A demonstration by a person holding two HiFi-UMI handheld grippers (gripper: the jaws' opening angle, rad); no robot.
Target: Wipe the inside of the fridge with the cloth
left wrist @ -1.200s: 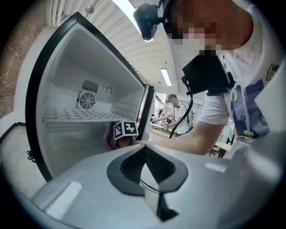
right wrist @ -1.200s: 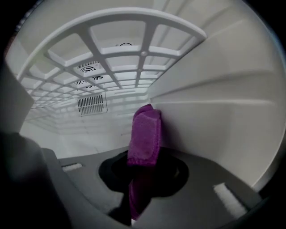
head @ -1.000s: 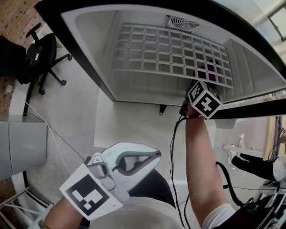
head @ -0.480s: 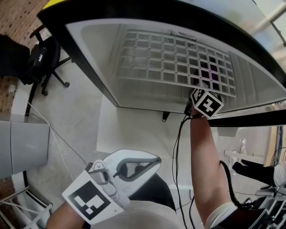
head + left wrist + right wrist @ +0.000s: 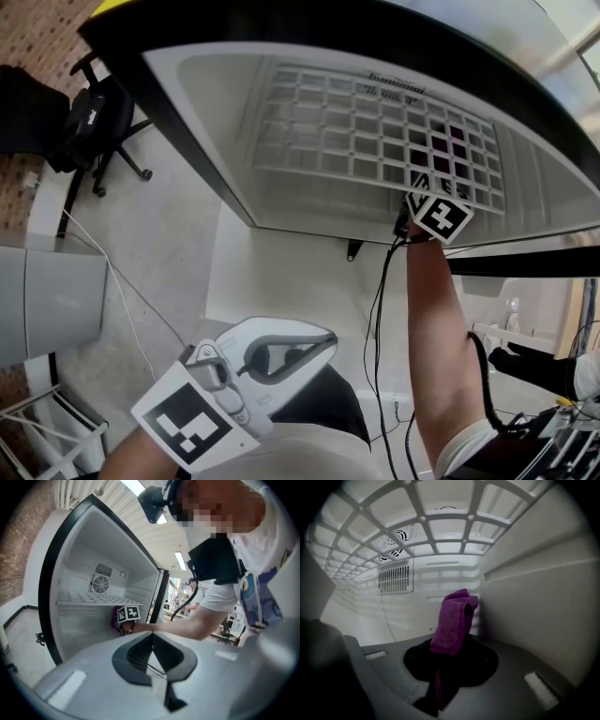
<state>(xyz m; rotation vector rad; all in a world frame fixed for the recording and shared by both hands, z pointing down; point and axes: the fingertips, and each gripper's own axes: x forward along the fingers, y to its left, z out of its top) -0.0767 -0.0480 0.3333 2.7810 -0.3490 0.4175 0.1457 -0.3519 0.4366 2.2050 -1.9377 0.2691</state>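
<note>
The fridge (image 5: pixel 187 112) stands open, white inside, with a white wire shelf (image 5: pixel 356 131). My right gripper (image 5: pixel 450 651) reaches in under that shelf, shut on a folded purple cloth (image 5: pixel 454 618). The cloth stands up from the jaws close to the fridge's right side wall (image 5: pixel 534 573). In the head view the cloth (image 5: pixel 442 142) shows through the shelf grid, just beyond the right gripper's marker cube (image 5: pixel 439 214). My left gripper (image 5: pixel 323 339) hangs low outside the fridge, shut and holding nothing. From the left gripper view the cube (image 5: pixel 128 613) and cloth (image 5: pixel 115 620) sit below the shelf.
A fan grille (image 5: pixel 393 545) and a slotted vent (image 5: pixel 396 579) are on the fridge's back wall. A black office chair (image 5: pixel 89 122) and a grey cabinet (image 5: pixel 52 300) stand at the left. A black cable (image 5: pixel 380 319) hangs along the right arm.
My right gripper has pushed a little deeper under the shelf with the cloth. The left gripper stays low in about the same place.
</note>
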